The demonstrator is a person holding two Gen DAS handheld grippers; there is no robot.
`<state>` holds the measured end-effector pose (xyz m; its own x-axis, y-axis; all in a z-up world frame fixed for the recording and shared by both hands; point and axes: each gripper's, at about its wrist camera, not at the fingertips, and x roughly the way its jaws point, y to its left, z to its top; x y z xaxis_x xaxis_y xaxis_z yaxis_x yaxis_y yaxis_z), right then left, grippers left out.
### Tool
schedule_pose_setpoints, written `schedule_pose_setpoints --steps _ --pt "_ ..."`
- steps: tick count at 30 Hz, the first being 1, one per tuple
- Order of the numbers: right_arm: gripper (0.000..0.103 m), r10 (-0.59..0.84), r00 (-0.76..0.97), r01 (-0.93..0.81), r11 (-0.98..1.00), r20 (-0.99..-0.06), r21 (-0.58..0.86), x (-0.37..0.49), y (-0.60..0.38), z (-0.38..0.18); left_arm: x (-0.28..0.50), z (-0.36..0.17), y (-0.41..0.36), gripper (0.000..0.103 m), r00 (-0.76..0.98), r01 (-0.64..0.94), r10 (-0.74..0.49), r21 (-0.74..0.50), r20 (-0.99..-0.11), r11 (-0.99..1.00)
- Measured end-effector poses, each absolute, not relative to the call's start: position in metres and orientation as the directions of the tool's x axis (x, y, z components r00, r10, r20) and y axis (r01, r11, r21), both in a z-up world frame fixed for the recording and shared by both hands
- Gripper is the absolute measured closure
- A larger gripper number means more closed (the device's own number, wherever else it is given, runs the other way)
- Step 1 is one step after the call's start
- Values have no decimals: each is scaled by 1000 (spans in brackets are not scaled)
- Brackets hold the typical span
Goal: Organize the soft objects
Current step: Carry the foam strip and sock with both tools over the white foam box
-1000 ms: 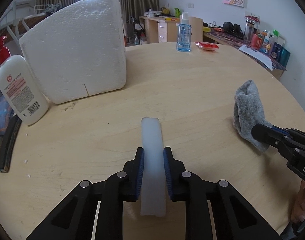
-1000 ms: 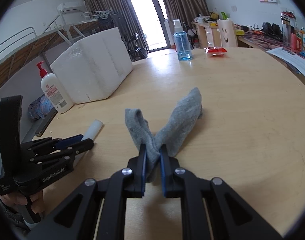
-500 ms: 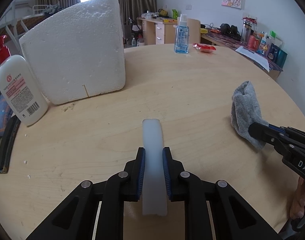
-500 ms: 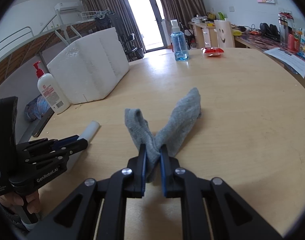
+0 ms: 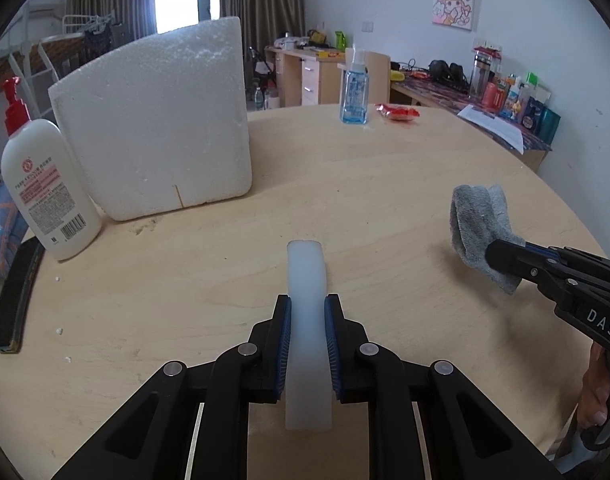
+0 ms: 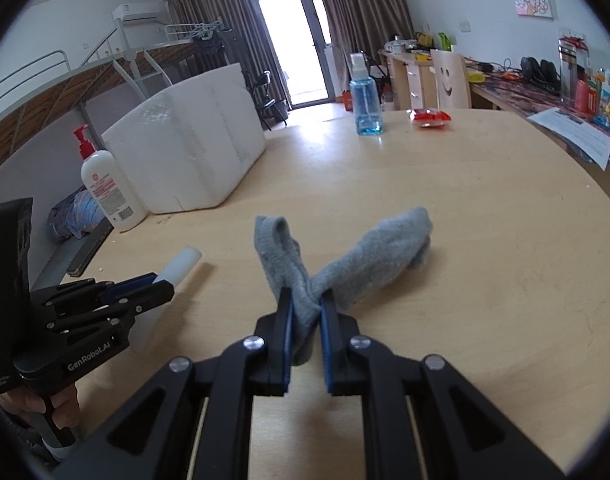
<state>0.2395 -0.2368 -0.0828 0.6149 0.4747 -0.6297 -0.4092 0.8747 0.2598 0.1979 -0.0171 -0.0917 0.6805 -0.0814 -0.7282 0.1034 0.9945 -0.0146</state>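
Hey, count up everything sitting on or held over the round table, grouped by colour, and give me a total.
White: 3 (foam block, lotion bottle, soft white bar)
Grey: 1 (sock)
Blue: 1 (spray bottle)
Red: 1 (packet)
Total: 6

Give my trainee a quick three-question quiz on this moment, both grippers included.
1. True or false: the left gripper is clamped on the white strip.
2. What does the right gripper hold?
A. spray bottle
B. grey sock
C. red packet
3. Fill in: the lotion bottle stands beside the ____ block.

Key:
1. True.
2. B, the grey sock, pinched at its middle.
3. Foam; the foam block stands right of it in the left wrist view.
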Motion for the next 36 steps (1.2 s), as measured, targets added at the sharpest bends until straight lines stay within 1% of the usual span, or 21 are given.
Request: schedule_pose_setpoints --steps 16,36 --pt "88 459 663 -418 882 -592 216 216 -221 -58 172 -70 0 85 742 112 -102 -27 -663 993" --pt "88 473 707 -455 873 -527 174 187 -201 -29 141 -34 26 85 828 83 -95 -47 -553 995"
